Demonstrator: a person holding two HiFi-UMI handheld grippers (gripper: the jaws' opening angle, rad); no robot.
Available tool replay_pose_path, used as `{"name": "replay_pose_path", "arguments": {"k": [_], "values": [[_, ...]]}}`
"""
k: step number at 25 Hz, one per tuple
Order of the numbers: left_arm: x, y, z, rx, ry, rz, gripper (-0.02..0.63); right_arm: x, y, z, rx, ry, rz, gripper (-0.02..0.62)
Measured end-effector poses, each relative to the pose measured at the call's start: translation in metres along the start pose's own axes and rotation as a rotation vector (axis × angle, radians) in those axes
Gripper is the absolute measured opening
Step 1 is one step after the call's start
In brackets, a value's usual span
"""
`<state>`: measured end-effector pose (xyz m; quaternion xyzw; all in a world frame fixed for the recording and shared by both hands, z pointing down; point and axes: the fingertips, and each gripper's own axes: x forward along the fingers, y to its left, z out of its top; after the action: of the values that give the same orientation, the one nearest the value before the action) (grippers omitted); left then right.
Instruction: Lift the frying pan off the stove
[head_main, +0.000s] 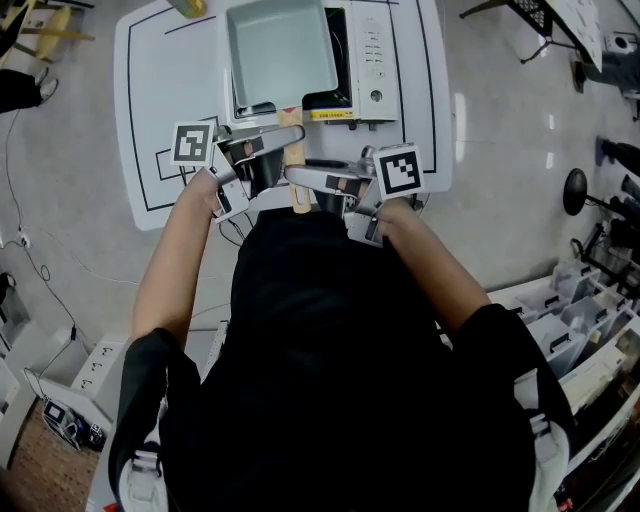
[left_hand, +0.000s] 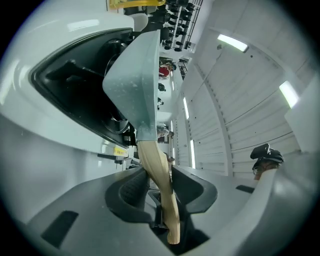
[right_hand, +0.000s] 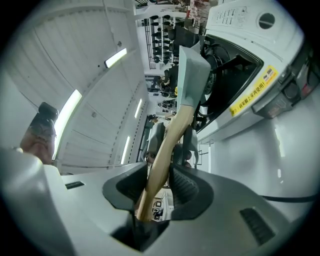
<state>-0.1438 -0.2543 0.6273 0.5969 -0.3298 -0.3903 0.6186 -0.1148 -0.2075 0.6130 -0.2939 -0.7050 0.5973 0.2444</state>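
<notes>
The left gripper (left_hand: 162, 176) is pinching the frying pan's wooden handle (left_hand: 151, 156) between its pads. The right gripper (right_hand: 160, 178) is clamping the same handle from the opposite side. At twelve o'clock from both, the square grey frying pan (head_main: 280, 50) is lying over the stove (head_main: 372, 60) on the white table (head_main: 140, 120).

A white table (head_main: 140, 120) marked with black outlines stands on a glossy pale floor (head_main: 520, 200) that mirrors the lights. A white power strip (head_main: 95, 372) lies on the floor at near left, and white bins (head_main: 580, 320) crowd the right side. Overhead, a panelled white ceiling (left_hand: 240, 100) carries long strip lights (left_hand: 232, 43).
</notes>
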Motion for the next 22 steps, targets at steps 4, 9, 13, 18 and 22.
{"name": "replay_pose_path", "arguments": {"k": [4,9,13,18,22], "values": [[0.0,-0.015,0.003,0.068,-0.001,0.027,0.147,0.002,0.015,0.005,-0.029,0.004,0.03,0.144],[0.004,-0.059,0.007,0.169,0.001,0.015,0.147,0.003,0.053,0.015,-0.081,-0.02,0.07,0.147],[0.01,-0.106,0.007,0.23,-0.016,-0.026,0.147,-0.003,0.096,0.028,-0.161,-0.036,0.108,0.152],[0.018,-0.163,0.007,0.326,-0.039,-0.062,0.147,-0.009,0.145,0.04,-0.255,-0.048,0.155,0.152],[0.024,-0.199,0.002,0.394,-0.034,-0.042,0.147,-0.014,0.178,0.044,-0.292,-0.064,0.186,0.149]]}}
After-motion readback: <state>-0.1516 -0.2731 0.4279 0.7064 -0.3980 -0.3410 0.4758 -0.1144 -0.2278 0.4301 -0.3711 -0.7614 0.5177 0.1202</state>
